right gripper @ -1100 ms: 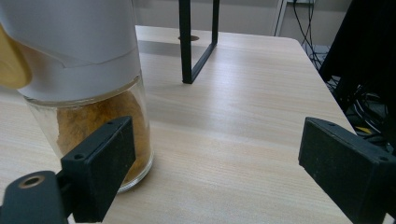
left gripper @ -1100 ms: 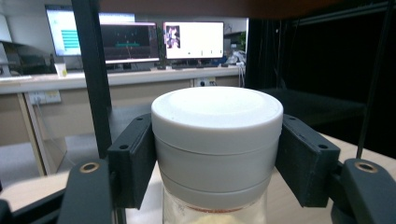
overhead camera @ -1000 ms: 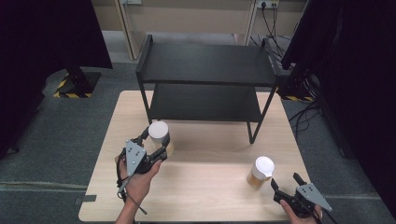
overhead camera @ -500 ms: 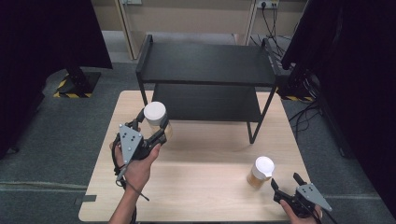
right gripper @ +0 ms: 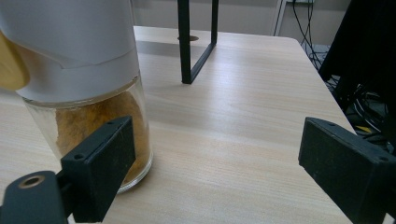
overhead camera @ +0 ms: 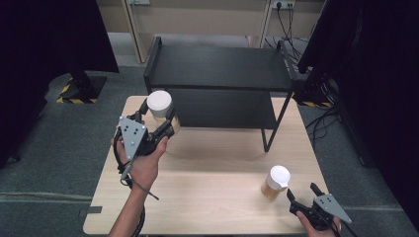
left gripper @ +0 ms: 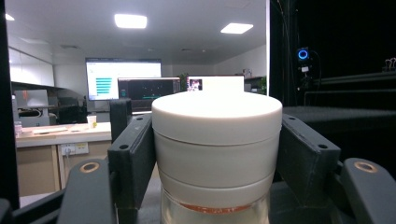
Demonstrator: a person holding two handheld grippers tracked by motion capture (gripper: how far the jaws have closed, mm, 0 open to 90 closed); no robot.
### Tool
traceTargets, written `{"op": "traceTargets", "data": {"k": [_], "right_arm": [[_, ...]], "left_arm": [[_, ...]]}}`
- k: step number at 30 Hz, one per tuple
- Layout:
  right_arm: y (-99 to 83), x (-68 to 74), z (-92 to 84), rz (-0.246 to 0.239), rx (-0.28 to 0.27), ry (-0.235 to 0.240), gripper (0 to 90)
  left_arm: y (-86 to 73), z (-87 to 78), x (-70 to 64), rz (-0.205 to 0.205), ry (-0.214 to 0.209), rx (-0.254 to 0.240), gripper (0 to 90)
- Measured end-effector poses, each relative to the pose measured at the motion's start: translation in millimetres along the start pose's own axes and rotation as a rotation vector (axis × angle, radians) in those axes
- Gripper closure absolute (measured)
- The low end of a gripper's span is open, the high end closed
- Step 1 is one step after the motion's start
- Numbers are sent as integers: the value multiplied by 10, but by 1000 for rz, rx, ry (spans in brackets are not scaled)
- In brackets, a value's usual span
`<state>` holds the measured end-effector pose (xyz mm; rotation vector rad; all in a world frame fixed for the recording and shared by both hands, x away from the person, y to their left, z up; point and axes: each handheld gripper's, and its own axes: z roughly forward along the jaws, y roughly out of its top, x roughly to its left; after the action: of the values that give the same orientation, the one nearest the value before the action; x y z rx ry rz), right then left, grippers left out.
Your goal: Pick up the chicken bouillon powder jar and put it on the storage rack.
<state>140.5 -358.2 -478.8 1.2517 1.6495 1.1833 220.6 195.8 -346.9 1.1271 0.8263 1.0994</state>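
Note:
A glass jar [overhead camera: 159, 102] with a white lid and tan contents hangs above the left part of the wooden table [overhead camera: 212, 207], near the black shelf's lower tier. My left gripper [overhead camera: 158, 113] is shut on it; in the left gripper view both pads [left gripper: 135, 158] press its lid [left gripper: 217, 135] from either side. A second white-lidded jar [overhead camera: 275, 181] stands at the table's front right. My right gripper [overhead camera: 302, 191] lies just in front of it, open. In the right gripper view that jar [right gripper: 79, 70] stands by the left jaw, outside the gap of the gripper [right gripper: 224, 154].
A black two-tier metal shelf [overhead camera: 217, 69] stands across the far half of the table, its front right leg [right gripper: 187, 42] beyond the second jar. Cables trail on the floor at the right.
My left gripper has lifted the jar off the table and carried it up and a little toward the shelf. The right gripper and the second jar have stayed put.

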Motion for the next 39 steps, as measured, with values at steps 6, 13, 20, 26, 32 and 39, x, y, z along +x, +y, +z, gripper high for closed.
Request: {"op": "traceTargets", "data": {"k": [6,13,20,26,32,39], "right_arm": [[7,5,3,1,3,-1,113],[5,3,1,1,3,0,113],[3,2,4,4,1,0,113],[6,3,8,5,1,1,113],[2,3,7,5,-1,2,113],[3,-1,7,6,0,3,113]], "left_arm": [[104,58,5,0,2,-13,338],[250,173,33,-5,5,-9,338],[369,262,53,-11,17,-16,338],[480,327,52,-12,20,-27,338],[604,384,39,-8,20,-42,338],[731,462,31,-5,26,-59,338]]}}
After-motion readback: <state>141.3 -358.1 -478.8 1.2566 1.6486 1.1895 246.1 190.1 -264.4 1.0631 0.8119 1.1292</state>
